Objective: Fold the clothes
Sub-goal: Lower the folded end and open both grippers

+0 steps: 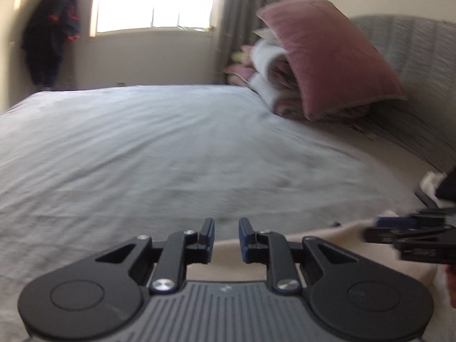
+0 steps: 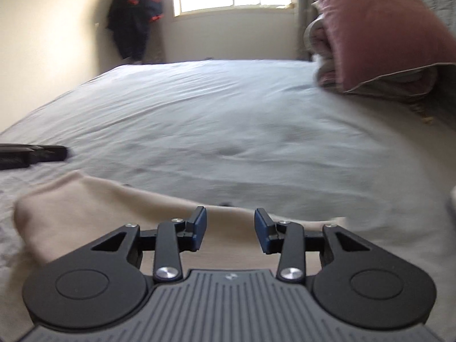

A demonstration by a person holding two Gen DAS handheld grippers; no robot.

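Beige soft folded garment (image 2: 94,208) at frame bottom on grey-sheeted bed (image 2: 228,119), left claw (image 1: 226,238) and right claw (image 2: 230,229) both apart, empty: regrip edges evenly.

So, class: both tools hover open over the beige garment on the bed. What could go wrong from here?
1. The soft beige folded garment lies released; its raised left corner could spring open.
2. Right tool and left tool work close together and might collide.

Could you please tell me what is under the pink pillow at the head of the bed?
The pink pillow leans on a stack of folded bedding, white and pinkish layers showing at its edge. How far the stack runs behind the pillow is hidden.
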